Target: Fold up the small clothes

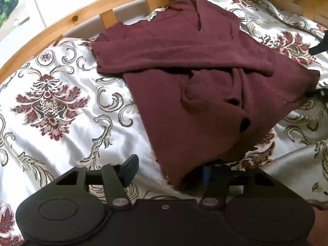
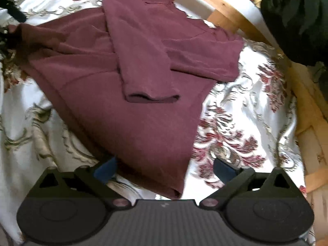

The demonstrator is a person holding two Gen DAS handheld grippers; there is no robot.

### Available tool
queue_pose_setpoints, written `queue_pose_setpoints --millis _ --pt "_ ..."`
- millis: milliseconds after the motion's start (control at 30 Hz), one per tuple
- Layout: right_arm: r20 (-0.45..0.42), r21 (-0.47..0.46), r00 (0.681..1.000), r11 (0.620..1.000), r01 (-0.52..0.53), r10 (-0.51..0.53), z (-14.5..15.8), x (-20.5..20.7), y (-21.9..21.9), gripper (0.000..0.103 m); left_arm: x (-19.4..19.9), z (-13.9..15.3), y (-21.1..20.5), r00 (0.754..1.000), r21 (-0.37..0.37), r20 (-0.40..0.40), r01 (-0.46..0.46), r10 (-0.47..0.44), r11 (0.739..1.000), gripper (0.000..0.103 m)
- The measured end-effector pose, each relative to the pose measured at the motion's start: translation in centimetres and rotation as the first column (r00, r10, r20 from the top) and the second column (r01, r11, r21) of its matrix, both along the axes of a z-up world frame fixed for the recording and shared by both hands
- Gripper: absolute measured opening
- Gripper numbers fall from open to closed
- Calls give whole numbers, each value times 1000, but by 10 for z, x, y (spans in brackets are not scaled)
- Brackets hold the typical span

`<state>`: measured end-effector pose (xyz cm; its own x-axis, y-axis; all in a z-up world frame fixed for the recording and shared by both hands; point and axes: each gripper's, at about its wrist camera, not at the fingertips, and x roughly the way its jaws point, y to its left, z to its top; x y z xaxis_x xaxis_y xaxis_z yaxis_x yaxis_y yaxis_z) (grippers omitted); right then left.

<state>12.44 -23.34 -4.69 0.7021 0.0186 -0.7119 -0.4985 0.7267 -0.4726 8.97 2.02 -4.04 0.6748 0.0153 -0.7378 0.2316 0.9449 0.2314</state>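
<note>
A maroon long-sleeved top [image 1: 194,78] lies on a floral bedspread [image 1: 51,102] with both sleeves folded across its body. In the left wrist view my left gripper [image 1: 170,172] is open, its jaws either side of the top's near hem corner, the right finger under the cloth. In the right wrist view the top [image 2: 133,71] lies ahead with a sleeve cuff [image 2: 151,97] on its middle. My right gripper [image 2: 164,170] is open, its jaws wide apart around the other hem corner. The right gripper's tips show at the left view's right edge [image 1: 317,48].
A wooden bed rail [image 1: 82,14] curves behind the top and shows at the right in the right wrist view [image 2: 231,14]. A dark bundle [image 2: 297,20] rests at the far right by the rail. The bedspread is rumpled at the right [image 1: 297,164].
</note>
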Motion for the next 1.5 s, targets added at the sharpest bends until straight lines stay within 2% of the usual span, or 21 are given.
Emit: queue_pose_setpoints --millis 33,67,167,267,333,367,400,467,600,733,767,800,867,933,1000,1067,1167,1267,1333,1400,1500 --pt "7 14 1000 1000 7 -7 3 0 -2 63 0 0 -1 1000 -2 -2 5 -5 1000 57" --pt "25 18 1000 1000 12 -13 6 -1 -4 36 -1 0 -2 1000 -7 -4 9 -9 1000 56" --pt "54 70 998 997 -15 12 17 -6 -9 9 -3 -1 -4 1000 -15 -4 23 -23 1000 53" --pt "73 83 997 996 -9 3 26 -10 -19 8 -5 -2 -6 999 -14 -2 44 -44 999 36" --pt "66 120 994 990 74 -83 31 -5 -37 8 -6 -2 -7 999 -10 -1 52 -52 999 19" --pt "46 165 989 977 134 -143 35 -1 -50 8 -7 -2 -7 999 -2 3 50 -50 999 16" --pt "10 230 980 954 190 -198 38 3 -64 8 -7 -2 -6 999 0 6 46 -46 999 13" --pt "-91 373 946 870 323 -312 44 13 -98 8 -8 -2 -3 999 -18 8 36 -36 999 11" --pt "-256 512 880 716 474 -400 40 27 -136 8 -10 -3 -2 999 -31 8 43 -43 999 11" --pt "-313 516 858 685 514 -408 33 29 -143 8 -14 -3 -4 998 -22 13 56 -55 998 10" --pt "-323 512 854 684 520 -408 32 30 -142 15 -14 -3 -3 999 -27 12 51 -51 998 10" --pt "-339 500 851 689 525 -402 31 32 -142 29 -14 -3 -2 999 -33 10 45 -45 998 10" --pt "-350 466 847 709 529 -401 28 28 -137 39 -13 -2 -1 999 -49 5 36 -36 998 10" --pt "-336 431 859 749 504 -386 30 24 -128 46 -11 -2 0 999 -58 -1 34 -34 998 10" --pt "-322 379 878 802 461 -353 32 17 -116 62 -10 -2 0 999 -61 -8 35 -36 998 10" --pt "-307 329 897 849 413 -318 33 12 -106 70 -10 -3 0 999 -62 -11 37 -38 997 11" --pt "-263 220 932 925 310 -250 35 3 -85 76 -10 -3 1 999 -66 -12 37 -38 997 11" --pt "-173 21 974 988 154 -148 25 -5 -55 84 -9 -3 3 999 -78 -16 31 -32 997 12" --pt "-126 -135 991 991 21 -39 11 -14 -36 90 -8 -3 3 999 -80 -18 29 -31 996 12" --pt "-66 -260 995 962 -84 69 -2 -24 -20 93 -8 -3 2 999 -75 -17 33 -34 997 12" --pt "13 -316 990 939 -131 143 -10 -27 -11 93 -9 -2 3 999 -74 -13 33 -34 997 12"
